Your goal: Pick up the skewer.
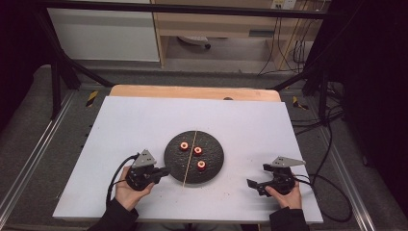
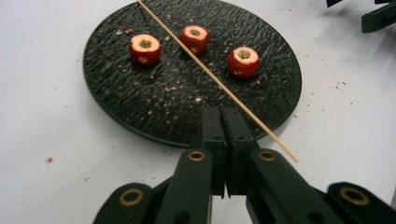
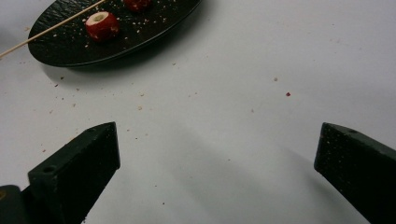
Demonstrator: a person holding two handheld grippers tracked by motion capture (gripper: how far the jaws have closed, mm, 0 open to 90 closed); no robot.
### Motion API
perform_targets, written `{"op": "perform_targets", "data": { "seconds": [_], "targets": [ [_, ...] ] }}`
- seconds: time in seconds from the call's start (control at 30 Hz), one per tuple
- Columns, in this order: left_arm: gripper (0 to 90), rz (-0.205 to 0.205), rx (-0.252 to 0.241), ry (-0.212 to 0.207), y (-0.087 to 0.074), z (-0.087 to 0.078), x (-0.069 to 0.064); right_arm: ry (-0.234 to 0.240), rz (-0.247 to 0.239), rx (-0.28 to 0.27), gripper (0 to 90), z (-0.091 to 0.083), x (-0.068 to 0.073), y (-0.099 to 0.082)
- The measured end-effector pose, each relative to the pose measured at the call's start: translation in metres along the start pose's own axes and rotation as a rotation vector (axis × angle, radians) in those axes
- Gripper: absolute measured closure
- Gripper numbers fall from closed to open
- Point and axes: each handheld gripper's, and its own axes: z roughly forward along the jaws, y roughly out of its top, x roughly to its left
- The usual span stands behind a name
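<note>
A white board (image 1: 144,120) lies on the bench, and a black round plate (image 1: 175,166) sits near the middle of it, a little toward the near edge. On the plate are three red cored fruit pieces (image 1: 197,150), and a thin wooden skewer (image 1: 189,156) lies across the plate, its near end sticking out over the rim.

The left gripper (image 1: 163,172) is at the plate's left rim. Its jaws are pressed together with nothing between them, and their tips are over the rim, just beside the skewer's near end (image 2: 285,151).

The right gripper (image 1: 251,185) is near the board's near right corner, well apart from the plate. Its jaws are spread wide and hold nothing.
</note>
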Motion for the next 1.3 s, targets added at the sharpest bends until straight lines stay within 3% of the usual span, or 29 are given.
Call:
{"op": "perform_targets", "data": {
  "seconds": [0.5, 0.73, 1.17, 1.3],
  "targets": [
    [89.8, 0.005, 0.021, -0.060, 0.020, 0.037, -0.019, 0.002, -0.004, 0.003, 1.0, 0.001, 0.000, 0.000],
    [89.8, 0.024, 0.062, -0.060, 0.017, 0.053, -0.028, 0.003, -0.002, 0.002, 1.0, 0.000, 0.000, 0.000],
    [89.8, 0.029, 0.100, -0.041, 0.012, 0.057, -0.026, 0.005, -0.006, 0.003, 1.0, 0.001, 0.000, 0.000],
    [89.8, 0.024, 0.105, -0.018, 0.011, 0.053, -0.021, 0.005, -0.007, 0.004, 1.0, 0.001, 0.000, 0.000]
  ]
}}
